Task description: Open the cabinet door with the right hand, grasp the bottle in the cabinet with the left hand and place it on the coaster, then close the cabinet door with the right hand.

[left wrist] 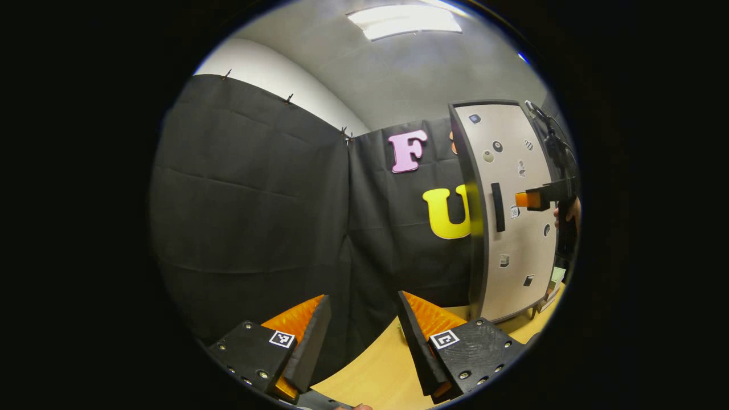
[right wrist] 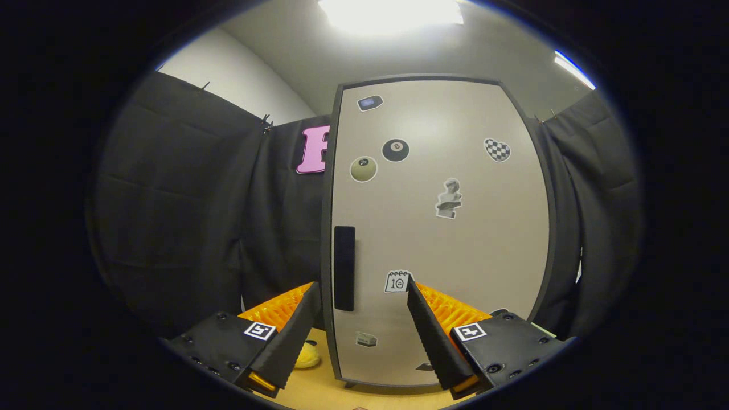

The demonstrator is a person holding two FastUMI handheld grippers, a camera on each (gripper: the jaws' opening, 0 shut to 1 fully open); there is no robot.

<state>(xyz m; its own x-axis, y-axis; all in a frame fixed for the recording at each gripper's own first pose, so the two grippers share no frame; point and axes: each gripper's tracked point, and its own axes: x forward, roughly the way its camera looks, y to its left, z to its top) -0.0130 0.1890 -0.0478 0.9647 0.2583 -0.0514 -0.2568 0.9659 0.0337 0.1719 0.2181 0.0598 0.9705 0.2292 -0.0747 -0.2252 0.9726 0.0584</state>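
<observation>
Cabinet door point(right wrist: 438, 228) closed, upright, pale, stickers scattered over face. Dark vertical handle point(right wrist: 344, 267) near door's left edge, mid-height. Right gripper point(right wrist: 361, 313) facing door, fingers apart, handle between them, contact not discernible. Left gripper point(left wrist: 361, 324) well left of door, fingers apart, holding nothing, over wooden table point(left wrist: 376, 370). Yellow object point(right wrist: 307, 356) on table, left of door's foot.

The right gripper view sits close in front of the cabinet door point(right wrist: 438, 228), facing it nearly square, level with its handle point(right wrist: 344, 267). The left gripper view stands farther off to the door's point(left wrist: 512, 210) handle side, facing the booth wall and catching the door obliquely. Both views share door, handle point(left wrist: 498, 206) and bench point(left wrist: 376, 370).
</observation>
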